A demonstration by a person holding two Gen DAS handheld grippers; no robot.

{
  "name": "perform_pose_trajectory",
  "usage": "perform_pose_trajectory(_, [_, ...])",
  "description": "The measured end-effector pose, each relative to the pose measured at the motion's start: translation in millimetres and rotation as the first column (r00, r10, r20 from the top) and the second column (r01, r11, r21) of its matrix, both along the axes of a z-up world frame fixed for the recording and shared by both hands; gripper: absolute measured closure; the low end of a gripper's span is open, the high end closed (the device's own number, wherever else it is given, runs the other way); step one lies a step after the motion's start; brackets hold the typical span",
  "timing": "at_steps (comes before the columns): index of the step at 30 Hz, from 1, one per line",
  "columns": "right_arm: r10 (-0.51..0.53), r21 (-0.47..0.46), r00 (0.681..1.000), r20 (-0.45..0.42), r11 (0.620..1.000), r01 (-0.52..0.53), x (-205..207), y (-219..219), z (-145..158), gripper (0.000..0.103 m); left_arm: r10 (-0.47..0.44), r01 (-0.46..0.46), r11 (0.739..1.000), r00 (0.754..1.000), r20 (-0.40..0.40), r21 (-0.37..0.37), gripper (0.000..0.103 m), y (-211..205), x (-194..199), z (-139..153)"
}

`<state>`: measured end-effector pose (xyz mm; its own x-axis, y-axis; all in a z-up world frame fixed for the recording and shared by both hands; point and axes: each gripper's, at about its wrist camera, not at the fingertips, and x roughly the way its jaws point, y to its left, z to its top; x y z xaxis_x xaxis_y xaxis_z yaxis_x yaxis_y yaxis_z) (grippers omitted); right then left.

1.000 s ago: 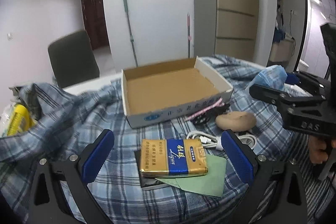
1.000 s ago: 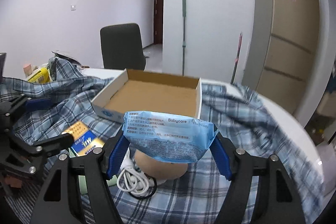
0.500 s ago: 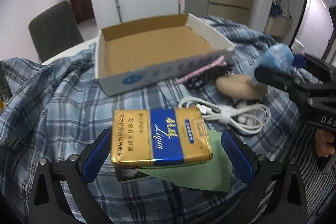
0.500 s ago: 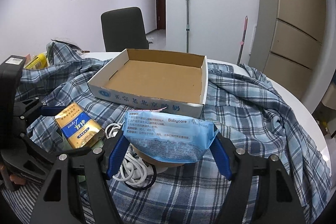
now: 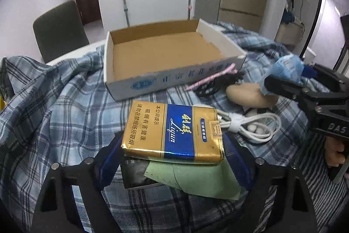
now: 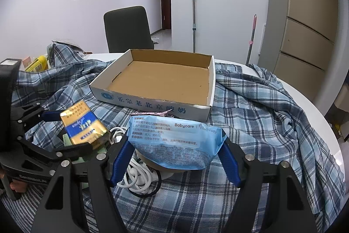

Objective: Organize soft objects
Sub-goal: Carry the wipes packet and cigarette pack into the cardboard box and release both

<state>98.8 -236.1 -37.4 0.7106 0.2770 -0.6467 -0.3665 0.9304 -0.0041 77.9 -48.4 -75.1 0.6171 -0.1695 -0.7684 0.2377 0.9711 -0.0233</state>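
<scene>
My left gripper (image 5: pixel 172 158) is shut on a gold and blue soft cigarette pack (image 5: pixel 174 130), held just above a green cloth (image 5: pixel 196 178) and a dark flat item. The pack also shows in the right wrist view (image 6: pixel 84 126). My right gripper (image 6: pixel 175 158) is shut on a light blue wet-wipes pack (image 6: pixel 174 141), held above a beige soft lump (image 5: pixel 248 95) and a white cable (image 5: pixel 255 126). The open cardboard box (image 5: pixel 165 54) stands empty just beyond both grippers; it also shows in the right wrist view (image 6: pixel 161 80).
A blue plaid shirt (image 6: pixel 261 106) covers the round white table (image 6: pixel 314 106). A pink clip (image 5: pixel 209 80) and a dark object lie against the box front. A yellow packet (image 6: pixel 36 62) lies far left. A dark chair (image 6: pixel 127 30) stands behind the table.
My left gripper has closed around the cigarette pack and taken hold of it. My right gripper has kept hold of the wipes pack, drawing back slightly from the box.
</scene>
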Motion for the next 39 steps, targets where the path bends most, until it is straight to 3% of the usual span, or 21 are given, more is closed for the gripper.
perform_pose_trajectory(5, [-0.019, 0.03, 0.998, 0.062, 0.999, 0.017, -8.2, -5.9, 8.3, 0.032, 0.021, -0.02, 1.0, 0.992, 0.125, -0.014, 0.015, 3.8, -17.4, 15.0])
perform_pose_trajectory(9, [-0.028, 0.085, 0.987, 0.157, 0.996, 0.015, -20.5, -11.7, 20.5, 0.032, 0.011, -0.013, 1.0, 0.967, 0.255, 0.008, 0.015, -1.4, -35.6, 28.8])
perform_pose_trajectory(12, [-0.02, 0.105, 0.975, 0.222, 0.995, -0.004, -30.1, -11.8, 27.8, 0.032, 0.038, -0.03, 0.999, 0.941, 0.335, -0.029, 0.015, 5.6, -48.0, 39.9])
perform_pose_trajectory(17, [-0.02, 0.125, 0.941, 0.337, 0.992, -0.024, -47.4, -10.2, 40.0, 0.032, 0.07, -0.034, 0.996, 0.888, 0.455, -0.086, 0.015, 13.9, -67.2, 55.4])
perform_pose_trajectory(21, [-0.048, 0.141, 0.897, 0.44, 0.99, -0.017, -62.1, -11.2, 55.2, 0.032, 0.088, -0.023, 0.992, 0.818, 0.568, -0.121, 0.015, 17.6, -87.9, 70.4])
perform_pose_trajectory(23, [-0.049, 0.146, 0.878, 0.475, 0.989, -0.024, -68.9, -10.2, 68.1, 0.032, 0.111, -0.035, 0.99, 0.795, 0.597, -0.138, 0.015, 19.8, -93.2, 78.6])
perform_pose_trajectory(27, [-0.046, 0.153, 0.845, 0.533, 0.987, -0.043, -74.5, -7.5, 99.2, 0.031, 0.127, -0.037, 0.987, 0.776, 0.617, -0.155, 0.015, 21.9, -95.8, 106.2])
perform_pose_trajectory(31, [-0.075, 0.177, 0.823, 0.563, 0.984, -0.032, -61.1, -4.8, 135.8, 0.031, 0.127, -0.047, 0.99, 0.735, 0.666, -0.136, 0.015, 21.4, -91.7, 141.8])
perform_pose_trajectory(33, [-0.089, 0.194, 0.822, 0.563, 0.981, -0.026, -48.0, -3.2, 154.9, 0.031, 0.109, -0.059, 0.993, 0.746, 0.658, -0.098, 0.015, 15.7, -82.1, 159.2])
perform_pose_trajectory(37, [-0.115, 0.222, 0.832, 0.543, 0.975, -0.011, -17.6, 2.8, 187.8, 0.031, 0.138, -0.057, 0.987, 0.775, 0.616, -0.149, 0.015, 17.0, -56.8, 197.9])
perform_pose_trajectory(39, [-0.113, 0.21, 0.836, 0.536, 0.978, -0.002, -2.2, 8.1, 195.6, 0.031, 0.162, -0.069, 0.982, 0.777, 0.608, -0.174, 0.015, 18.3, -43.2, 210.4])
